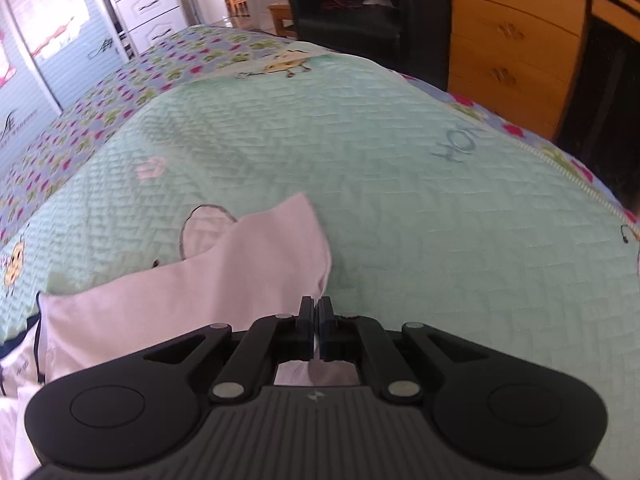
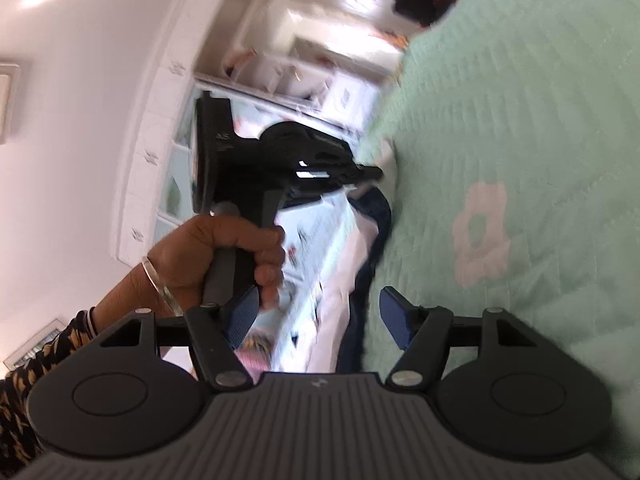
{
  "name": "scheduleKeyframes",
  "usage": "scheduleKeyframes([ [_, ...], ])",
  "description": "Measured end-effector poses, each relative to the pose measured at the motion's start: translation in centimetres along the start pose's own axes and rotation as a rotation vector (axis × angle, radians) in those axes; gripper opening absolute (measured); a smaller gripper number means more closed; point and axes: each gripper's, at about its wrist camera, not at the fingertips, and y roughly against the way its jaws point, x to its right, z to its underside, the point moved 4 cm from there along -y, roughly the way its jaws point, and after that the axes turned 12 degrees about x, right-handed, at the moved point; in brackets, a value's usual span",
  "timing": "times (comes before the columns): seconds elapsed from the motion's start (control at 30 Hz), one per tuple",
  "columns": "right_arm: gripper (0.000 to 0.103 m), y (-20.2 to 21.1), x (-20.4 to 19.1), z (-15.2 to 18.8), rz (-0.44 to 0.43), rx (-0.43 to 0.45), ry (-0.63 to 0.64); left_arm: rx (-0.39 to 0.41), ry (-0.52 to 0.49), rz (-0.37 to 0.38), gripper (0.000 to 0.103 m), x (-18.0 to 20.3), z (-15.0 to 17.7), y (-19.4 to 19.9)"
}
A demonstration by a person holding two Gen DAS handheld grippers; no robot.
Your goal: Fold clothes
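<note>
A home bedroom: bed under a quilted mint coverlet (image 1: 360,140), wooden chest of drawers (image 1: 516,40), white drawer unit (image 1: 152,20), dark armchair (image 1: 344,12).

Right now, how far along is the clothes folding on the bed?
Early. Nothing looks folded yet. In hand: the left gripper is shut on the pale pink garment, a flap raised over the green quilt. The right gripper is open, holding nothing. All folds remain.
</note>
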Motion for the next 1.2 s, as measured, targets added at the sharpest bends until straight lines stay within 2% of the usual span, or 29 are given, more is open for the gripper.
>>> scheduleKeyframes([
  [0.07, 0.071, 1.1, -1.4, 0.1, 0.025, -0.103, 0.056, 0.028, 0.012, 0.001, 0.0, -0.8, -0.1, 1.0],
  [0.23, 0.072, 8.3, -3.5, 3.0, 0.071, -0.313, 0.112, 0.046, 0.051, 0.005, 0.0, -2.4, -0.5, 2.5],
  [0.3, 0.072, 10.8, -4.4, 3.6, 0.105, -0.364, 0.123, 0.049, 0.052, 0.002, 0.0, -2.6, -0.7, 2.9],
  [0.4, 0.072, 12.4, -5.0, 6.1, 0.122, -0.472, 0.109, 0.052, 0.073, 0.002, 0.0, -2.8, -1.2, 3.7],
  [0.47, 0.065, 12.3, -5.0, 8.4, 0.148, -0.559, 0.153, 0.059, 0.086, 0.004, 0.0, -2.9, -1.6, 4.1],
  [0.5, 0.063, 12.0, -5.0, 9.1, 0.179, -0.563, 0.198, 0.062, 0.09, 0.004, 0.0, -3.0, -1.7, 4.4],
  [0.6, 0.051, 11.4, -4.4, 8.8, 0.227, -0.528, 0.157, 0.065, 0.1, 0.004, 0.0, -3.5, -2.0, 4.9],
  [0.63, 0.039, 11.3, -4.0, 8.8, 0.234, -0.517, 0.141, 0.065, 0.104, 0.004, 0.0, -3.8, -2.0, 5.0],
  [0.67, 0.014, 11.1, -3.5, 9.0, 0.243, -0.517, 0.129, 0.065, 0.108, 0.003, 0.0, -4.0, -2.0, 5.1],
  [0.7, 0.001, 11.0, -3.1, 9.2, 0.25, -0.516, 0.117, 0.066, 0.113, 0.001, 0.0, -4.3, -2.1, 5.2],
  [0.8, 0.001, 11.4, -2.9, 9.5, 0.248, -0.495, 0.096, 0.071, 0.126, 0.004, 0.0, -5.3, -2.0, 5.6],
  [0.97, 0.001, 11.1, -5.1, 9.0, 0.215, -0.46, 0.128, 0.077, 0.138, 0.017, 0.0, -7.1, -1.9, 6.4],
  [1.2, 0.001, 7.7, -10.5, 10.5, 0.098, -0.529, 0.231, 0.139, 0.186, -0.008, 0.0, -13.1, -2.9, 9.6],
])
